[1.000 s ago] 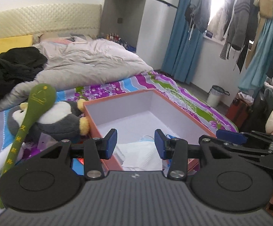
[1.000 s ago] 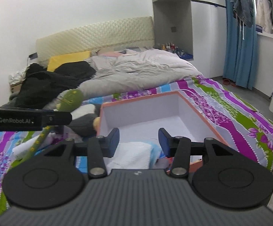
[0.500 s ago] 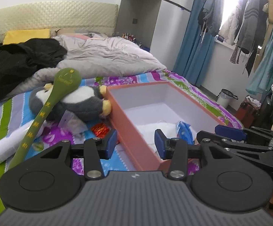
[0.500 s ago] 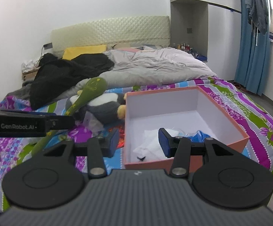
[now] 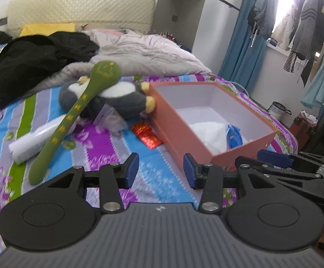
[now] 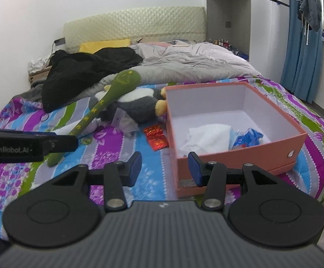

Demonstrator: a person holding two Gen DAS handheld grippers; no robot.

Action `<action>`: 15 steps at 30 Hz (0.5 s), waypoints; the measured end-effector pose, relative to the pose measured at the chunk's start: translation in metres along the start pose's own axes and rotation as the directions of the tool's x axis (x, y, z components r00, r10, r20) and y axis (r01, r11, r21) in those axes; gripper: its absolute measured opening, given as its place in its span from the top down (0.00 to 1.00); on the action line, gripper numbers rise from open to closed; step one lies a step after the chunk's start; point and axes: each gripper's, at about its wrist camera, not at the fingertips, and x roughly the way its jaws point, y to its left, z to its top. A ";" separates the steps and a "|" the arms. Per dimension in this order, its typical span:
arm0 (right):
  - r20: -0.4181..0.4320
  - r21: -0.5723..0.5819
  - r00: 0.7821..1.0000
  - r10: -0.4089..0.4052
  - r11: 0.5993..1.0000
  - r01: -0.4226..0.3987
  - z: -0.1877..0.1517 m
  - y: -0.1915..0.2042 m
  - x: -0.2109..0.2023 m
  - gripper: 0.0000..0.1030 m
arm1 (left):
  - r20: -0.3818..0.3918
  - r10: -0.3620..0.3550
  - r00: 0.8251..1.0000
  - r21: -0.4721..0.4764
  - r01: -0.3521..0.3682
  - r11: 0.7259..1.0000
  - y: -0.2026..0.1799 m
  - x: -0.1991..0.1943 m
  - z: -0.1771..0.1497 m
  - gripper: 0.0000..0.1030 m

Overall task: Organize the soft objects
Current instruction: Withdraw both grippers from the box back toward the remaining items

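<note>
An orange box (image 5: 184, 131) (image 6: 228, 163) with a white inside lies on the striped bedsheet, holding a white cloth (image 6: 208, 135) and a blue packet (image 6: 247, 137). Left of it lies a grey-and-white plush penguin (image 5: 119, 98) (image 6: 137, 105) with a long green plush spoon (image 5: 79, 109) (image 6: 108, 102) resting across it. A white roll (image 5: 34, 140) and a red foil packet (image 5: 147, 132) (image 6: 156, 136) lie on the sheet nearby. My left gripper (image 5: 160, 170) hangs open over the sheet by the box's near corner, nothing between its fingers. My right gripper (image 6: 165, 168) is open too, at the box's near left corner.
A black garment (image 5: 39, 58) and a grey duvet (image 5: 144, 53) are heaped at the head of the bed. Blue curtains (image 5: 244, 42) and hanging clothes stand to the right, with a small bin (image 5: 279, 111) on the floor. The other gripper's arm (image 6: 28, 147) crosses the right wrist view's left edge.
Both grippers have drawn back from over the box and shifted left, so the box and the plush toys now lie farther ahead. Jaws kept the same width; nothing was picked up.
</note>
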 end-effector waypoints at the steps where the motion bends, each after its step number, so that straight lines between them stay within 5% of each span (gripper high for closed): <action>1: -0.004 -0.007 1.000 -0.002 1.000 0.002 -0.003 0.004 0.000 0.53 | -0.005 0.003 1.000 -0.009 -0.003 1.000 0.004 -0.003 -0.005 0.52; 15: -0.100 -0.056 0.995 0.002 0.998 -0.007 -0.034 0.042 0.018 0.53 | -0.086 0.058 0.995 -0.130 -0.069 0.989 0.053 -0.017 -0.063 0.52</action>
